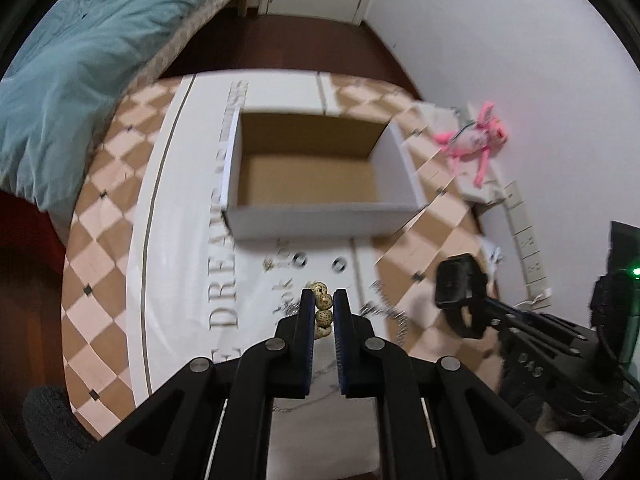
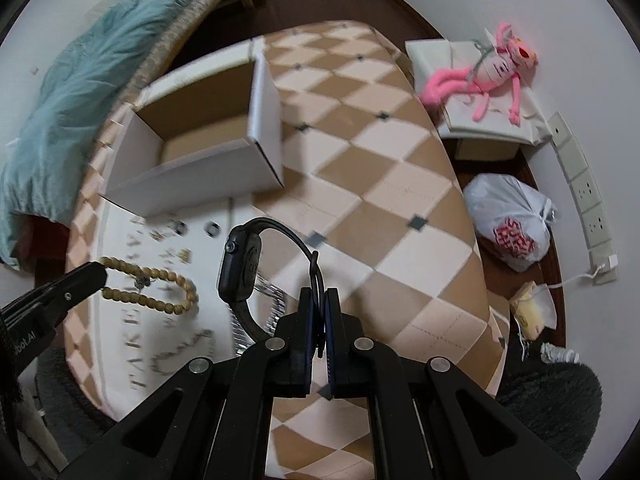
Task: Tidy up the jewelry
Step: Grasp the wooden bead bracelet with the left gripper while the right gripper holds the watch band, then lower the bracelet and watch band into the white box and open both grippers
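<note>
My left gripper (image 1: 323, 300) is shut on a beige bead bracelet (image 1: 322, 307), held above the white mat; the bracelet also shows in the right wrist view (image 2: 160, 290), hanging from the left gripper (image 2: 102, 274). My right gripper (image 2: 319, 300) is shut on the strap of a black smartwatch (image 2: 240, 268), lifted off the table; the watch also shows in the left wrist view (image 1: 460, 284). An open, empty white cardboard box (image 1: 320, 172) stands ahead, also seen in the right wrist view (image 2: 200, 148). Two small rings (image 1: 320, 262) and silver chains (image 1: 384, 312) lie on the mat.
The table (image 2: 380, 184) has a brown and cream checked cloth. A teal blanket (image 1: 80, 72) lies on a bed to the left. A pink plush toy (image 2: 492, 72) lies on a white stand by the wall. A white plastic bag (image 2: 512, 220) and a power strip (image 2: 584, 192) are on the floor.
</note>
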Tool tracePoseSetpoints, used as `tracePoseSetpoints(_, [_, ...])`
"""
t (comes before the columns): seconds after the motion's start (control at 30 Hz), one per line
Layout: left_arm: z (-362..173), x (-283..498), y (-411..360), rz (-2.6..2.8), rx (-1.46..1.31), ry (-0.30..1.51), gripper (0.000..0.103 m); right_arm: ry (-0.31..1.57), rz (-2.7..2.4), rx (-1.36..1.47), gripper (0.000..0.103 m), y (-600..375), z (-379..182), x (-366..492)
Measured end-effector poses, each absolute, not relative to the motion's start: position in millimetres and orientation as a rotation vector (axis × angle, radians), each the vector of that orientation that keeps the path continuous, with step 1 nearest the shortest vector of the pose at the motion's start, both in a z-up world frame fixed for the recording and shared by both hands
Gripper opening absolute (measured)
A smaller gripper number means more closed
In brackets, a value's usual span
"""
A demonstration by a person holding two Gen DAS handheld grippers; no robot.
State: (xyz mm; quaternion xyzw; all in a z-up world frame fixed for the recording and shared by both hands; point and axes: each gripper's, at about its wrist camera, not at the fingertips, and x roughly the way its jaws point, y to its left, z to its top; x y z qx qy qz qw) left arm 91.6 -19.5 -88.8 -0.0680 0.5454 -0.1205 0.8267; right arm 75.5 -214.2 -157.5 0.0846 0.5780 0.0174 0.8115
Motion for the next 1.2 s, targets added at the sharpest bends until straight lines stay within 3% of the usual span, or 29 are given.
tracePoseSetpoints(0.3, [-22, 143, -11, -0.299, -0.196, 1.024, 0.006, 1.126, 0.129, 0.207, 0.005, -199, -96, 121])
tracePoseSetpoints(0.5, [-38, 195, -6, -0.273, -0.165, 1.052, 0.006, 1.143, 0.165, 0.208, 0.005, -184, -96, 180])
tracePoseSetpoints(0.87, [-74, 242, 5, -0.178, -0.161, 1.184, 0.009, 1.29, 0.182, 0.143, 0.009, -154, -146, 250])
tracePoseSetpoints(1.0, [-78, 242, 11, -0.137, -0.151, 1.193, 0.014, 1.281, 0.152, 0.126, 0.029, -157, -146, 250])
tracePoseSetpoints(1.07, [-81, 239, 12, -0.106, -0.115, 1.194, 0.032, 1.268, 0.138, 0.131, 0.042, -161, -141, 248])
tracePoseSetpoints(1.13, [-83, 233, 13, -0.069, -0.079, 1.17, 0.069, 1.247, 0.106, 0.103, 0.071, -165, -135, 245])
tracePoseSetpoints(1.2, [-87, 227, 15, -0.031, -0.045, 1.142, 0.072, 1.229, 0.073, 0.07, 0.088, -167, -133, 238])
